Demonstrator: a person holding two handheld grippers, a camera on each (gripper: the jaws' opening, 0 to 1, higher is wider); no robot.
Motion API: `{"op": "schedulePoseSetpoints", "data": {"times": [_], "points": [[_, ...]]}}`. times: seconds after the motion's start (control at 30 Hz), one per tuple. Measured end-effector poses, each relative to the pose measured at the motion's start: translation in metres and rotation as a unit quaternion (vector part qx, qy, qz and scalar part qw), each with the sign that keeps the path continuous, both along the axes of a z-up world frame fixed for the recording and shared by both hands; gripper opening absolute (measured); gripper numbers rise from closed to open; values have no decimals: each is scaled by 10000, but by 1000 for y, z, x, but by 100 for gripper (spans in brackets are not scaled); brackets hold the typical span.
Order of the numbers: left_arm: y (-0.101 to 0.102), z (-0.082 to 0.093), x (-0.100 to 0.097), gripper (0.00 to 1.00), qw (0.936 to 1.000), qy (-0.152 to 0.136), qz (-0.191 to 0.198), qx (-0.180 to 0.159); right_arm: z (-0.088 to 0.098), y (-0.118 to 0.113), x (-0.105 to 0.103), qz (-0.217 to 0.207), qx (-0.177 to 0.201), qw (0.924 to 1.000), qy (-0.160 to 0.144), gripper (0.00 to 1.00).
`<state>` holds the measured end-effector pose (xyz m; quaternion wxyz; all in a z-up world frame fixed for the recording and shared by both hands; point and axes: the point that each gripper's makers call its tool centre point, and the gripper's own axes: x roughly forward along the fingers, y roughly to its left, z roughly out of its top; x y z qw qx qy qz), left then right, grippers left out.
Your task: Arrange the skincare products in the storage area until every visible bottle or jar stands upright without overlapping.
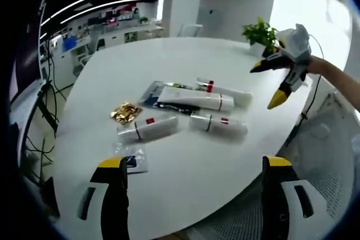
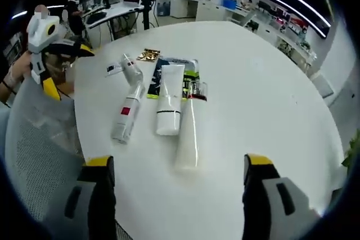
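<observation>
Four white skincare tubes lie flat near the middle of the round white surface (image 1: 185, 167), none yet upright. Landmark: the dark flat packet (image 2: 174, 68), which lies under the head of the middle tube (image 2: 169, 99). Beside that tube, on the side away from the other gripper, the clear-capped long tube (image 2: 188, 130) touches it near the caps. On the other side lies the red-labelled tube (image 2: 125, 117), with a shorter tube (image 2: 131, 71) beyond it, close to a gold foil wrapper (image 2: 148, 55) and a small clear sachet (image 2: 114, 68). In the left gripper view the same packet (image 1: 154, 95) sits at the far side of the cluster, the gold wrapper (image 1: 126, 112) beside it.

The right gripper (image 2: 174, 178) has its fingers wide apart, holding nothing, short of the tubes. The left gripper (image 1: 191, 184) likewise has its fingers spread wide and empty, near the surface's edge.

The step in hand appears to be the first pick. It would be best begun on an outlying tube, such as the red-labelled one, gripped across the body near the cap, then rotated and set down on its flat cap end on bare surface away from the packet. The round bodies are likely to roll; the free gripper could steady a stood tube before release.
</observation>
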<state>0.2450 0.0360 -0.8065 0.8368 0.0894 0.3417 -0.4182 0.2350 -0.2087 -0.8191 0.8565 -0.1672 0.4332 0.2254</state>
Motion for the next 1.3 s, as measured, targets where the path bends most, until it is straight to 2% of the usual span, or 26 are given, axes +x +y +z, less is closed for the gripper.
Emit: {"op": "schedulePoseSetpoints", "data": {"times": [0.1, 0.23, 0.37, 0.57, 0.7, 0.83, 1.3], "points": [[0, 0, 0, 97, 10000, 1, 10, -14, -4, -2, 3, 1, 12, 10000, 82, 94], [0, 0, 0, 97, 10000, 8, 9, -22, -8, 1, 7, -15, 217, 9995, 208, 93], [1, -1, -1, 97, 10000, 27, 1, -12, -13, -1, 11, 69, 56, 9995, 314, 91], [3, -2, 1, 97, 10000, 33, 60, -19, -16, 3, 17, 86, 49, 9990, 427, 90], [3, -2, 1, 97, 10000, 34, 49, 11, -20, 0, 22, 200, -182, 9985, 480, 89], [5, -3, 3, 97, 9999, 46, 102, -7, -22, 0, 28, 205, -187, 9984, 485, 88], [5, -8, 0, 97, 9999, 128, 110, 24, -38, -8, 34, 358, -463, 9949, 825, 79]]}}
